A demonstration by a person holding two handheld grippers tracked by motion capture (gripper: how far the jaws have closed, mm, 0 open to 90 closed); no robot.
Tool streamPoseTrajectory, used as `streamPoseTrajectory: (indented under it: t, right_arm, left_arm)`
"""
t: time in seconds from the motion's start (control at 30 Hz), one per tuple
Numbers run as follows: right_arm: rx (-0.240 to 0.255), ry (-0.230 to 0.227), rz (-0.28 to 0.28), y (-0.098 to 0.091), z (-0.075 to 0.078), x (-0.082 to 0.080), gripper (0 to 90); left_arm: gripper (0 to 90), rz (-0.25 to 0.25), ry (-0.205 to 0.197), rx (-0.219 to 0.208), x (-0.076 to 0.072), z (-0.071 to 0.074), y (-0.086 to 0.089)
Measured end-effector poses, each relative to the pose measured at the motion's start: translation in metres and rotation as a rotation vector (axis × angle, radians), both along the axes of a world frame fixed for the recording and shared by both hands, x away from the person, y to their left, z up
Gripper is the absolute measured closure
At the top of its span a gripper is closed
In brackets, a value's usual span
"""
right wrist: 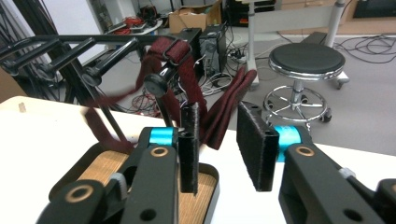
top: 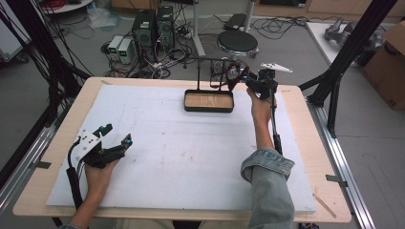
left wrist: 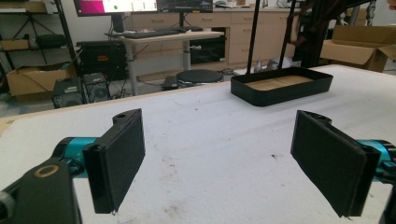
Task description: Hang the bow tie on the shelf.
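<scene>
While the left gripper (top: 116, 136) rests on the white table (top: 181, 157) at the near left with its jaws spread wide and nothing between them, the work sits at the far right. There the right gripper (right wrist: 217, 144) is held up at a dark red strap (right wrist: 187, 84) draped over the black rack (top: 210, 67) behind the wood-floored tray (top: 208, 101). Its jaws stand narrowly parted, with the strap just beyond the pads and not pinched. The step in hand looks like hanging or taking the strap; next comes a careful closing on it.

Even indoor light, slight blur
</scene>
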State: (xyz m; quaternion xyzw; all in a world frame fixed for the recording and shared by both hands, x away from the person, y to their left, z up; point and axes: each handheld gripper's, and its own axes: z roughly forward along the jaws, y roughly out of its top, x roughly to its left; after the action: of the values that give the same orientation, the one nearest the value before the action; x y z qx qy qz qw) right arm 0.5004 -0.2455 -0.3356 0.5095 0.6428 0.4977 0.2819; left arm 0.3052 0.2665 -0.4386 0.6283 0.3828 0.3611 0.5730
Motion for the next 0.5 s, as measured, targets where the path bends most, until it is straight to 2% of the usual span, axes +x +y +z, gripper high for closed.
streamPoseTrajectory:
  t: [0.17, 0.2, 0.5]
  right_arm:
    - [0.006, -0.02, -0.015, -0.003, 0.007, -0.005, 60.9]
    - [0.006, -0.039, -0.008, -0.006, 0.012, -0.009, 55.9]
    - [-0.008, -0.11, 0.019, -0.016, 0.034, -0.026, 46.6]
  left_arm:
    - [17.9, 0.0, 0.0, 0.001, 0.0, 0.0, 0.0]
    - [17.9, 0.001, -0.001, 0.001, 0.0, 0.0, 0.0]
    - [17.9, 0.003, -0.003, 0.0, 0.0, 0.0, 0.0]
